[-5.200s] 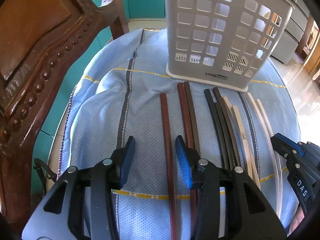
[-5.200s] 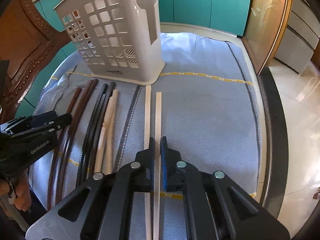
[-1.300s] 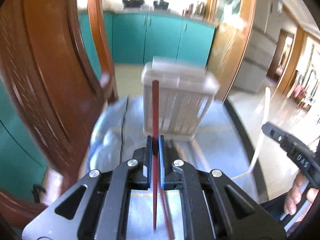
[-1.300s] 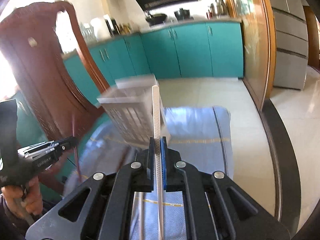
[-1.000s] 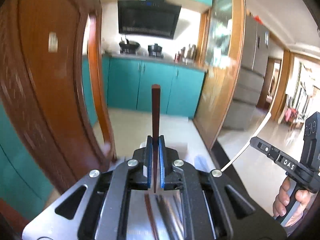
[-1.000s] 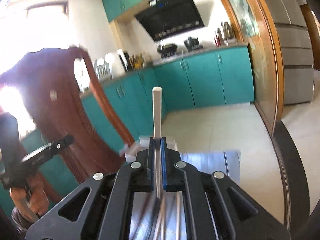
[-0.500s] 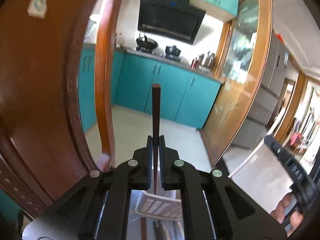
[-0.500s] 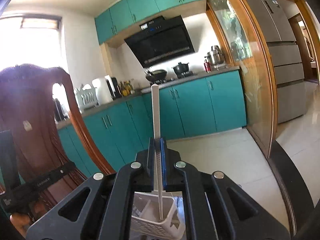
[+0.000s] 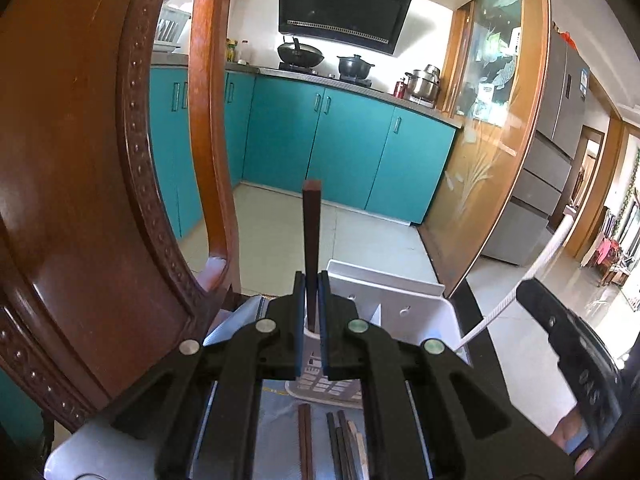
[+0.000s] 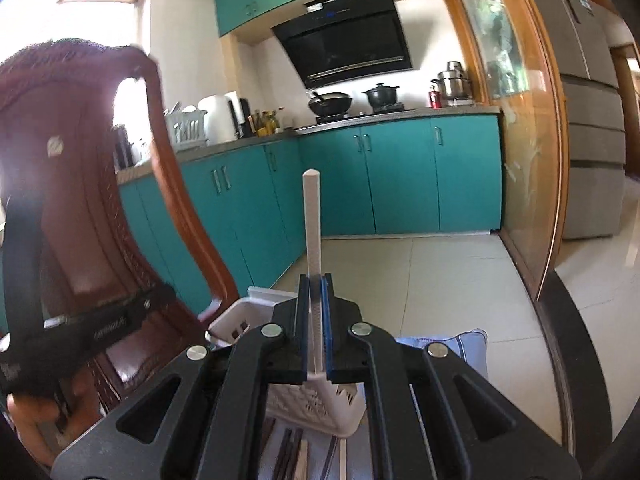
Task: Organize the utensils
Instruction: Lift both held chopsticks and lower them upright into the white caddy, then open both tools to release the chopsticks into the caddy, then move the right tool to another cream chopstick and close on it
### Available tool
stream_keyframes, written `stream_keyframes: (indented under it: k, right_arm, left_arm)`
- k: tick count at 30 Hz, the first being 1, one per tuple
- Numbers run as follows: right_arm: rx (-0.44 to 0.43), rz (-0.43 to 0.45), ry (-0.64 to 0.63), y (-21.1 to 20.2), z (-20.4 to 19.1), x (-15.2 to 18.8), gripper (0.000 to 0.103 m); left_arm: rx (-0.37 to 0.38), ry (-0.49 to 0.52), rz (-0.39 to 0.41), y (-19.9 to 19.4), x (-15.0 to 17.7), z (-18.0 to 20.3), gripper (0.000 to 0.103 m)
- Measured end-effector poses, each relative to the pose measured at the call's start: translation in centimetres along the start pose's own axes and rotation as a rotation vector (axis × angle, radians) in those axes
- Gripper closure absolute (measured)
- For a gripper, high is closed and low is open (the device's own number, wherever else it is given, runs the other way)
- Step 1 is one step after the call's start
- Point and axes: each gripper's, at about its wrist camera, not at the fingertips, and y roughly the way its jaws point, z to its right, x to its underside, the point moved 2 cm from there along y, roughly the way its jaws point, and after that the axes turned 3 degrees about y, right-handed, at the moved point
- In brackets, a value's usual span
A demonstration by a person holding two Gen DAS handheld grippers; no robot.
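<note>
**Both grippers clamped, fingers raised**

The black two-finger left gripper (image 9: 311, 300), blue-padded, has its jaws pressed together on a dark reddish-brown wooden chopstick (image 9: 311, 224) standing upright between its fingers. The matching black right gripper (image 10: 314, 304) likewise pinches a white plastic chopstick (image 10: 313, 224), which rises straight above its fingertips.

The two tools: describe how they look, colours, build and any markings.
The left tool is a black plastic frame with cut-out triangular openings, silver round rivets at the joints and two flat fingers faced in blue. The right tool looks the same: black frame, silver rivets, blue-faced fingers. Seen from the side, each body carries small white lettering, too blurred to read. No sleeve shows.
</note>
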Motion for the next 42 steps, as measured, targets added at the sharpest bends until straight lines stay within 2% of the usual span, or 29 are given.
stream_keyframes:
  k: [3,9,11,16,18,20,24,27,29,34,42]
  right_arm:
    - [0.0,-0.011,-0.028,-0.4,-0.3,1.1,0.096]
    - [-0.029,-0.023,-0.016,-2.2,1.1,2.6,0.076]
    - [-0.037,-0.021,-0.011,-3.0,1.7,3.1,0.069]
    - [-0.034,-0.082,0.01,-4.1,2.9,5.4,0.062]
    - [-0.024,-0.153,0.032,-3.6,3.3,6.9,0.06]
    - [0.003,-0.271,0.052,-2.5,3.6,9.0,0.058]
    - [0.085,-0.5,0.003,0.2,2.9,13.3,0.056]
    - [0.105,-0.585,-0.027,1.4,2.2,15.3,0.056]
    - [0.115,-0.614,-0.034,1.9,1.8,16.0,0.056]
    - [0.128,-0.696,-0.03,3.1,1.7,18.2,0.056]
    - [0.126,-0.678,-0.078,3.3,0.6,18.8,0.056]
  left_arm:
    - [0.001,0.006,-0.008,-0.2,0.8,0.0,0.096]
    - [-0.027,0.046,0.022,-1.5,1.9,0.3,0.096]
    - [-0.029,0.055,0.033,-2.1,2.3,0.3,0.092]
    - [-0.018,0.056,0.03,-3.1,3.9,-0.4,0.087]
    - [-0.036,0.062,0.005,-3.2,5.2,-0.9,0.081]
    - [-0.059,0.066,-0.041,-3.1,6.7,-1.6,0.075]
    - [-0.082,0.034,-0.188,-1.8,9.5,-2.9,0.075]
    - [-0.103,0.06,-0.287,-0.7,11.5,-2.8,0.072]
    - [-0.115,0.091,-0.303,-0.5,12.1,-2.4,0.062]
    - [-0.125,0.148,-0.326,-0.3,12.8,-1.2,0.056]
    - [-0.128,0.168,-0.359,-0.2,13.5,-0.7,0.053]
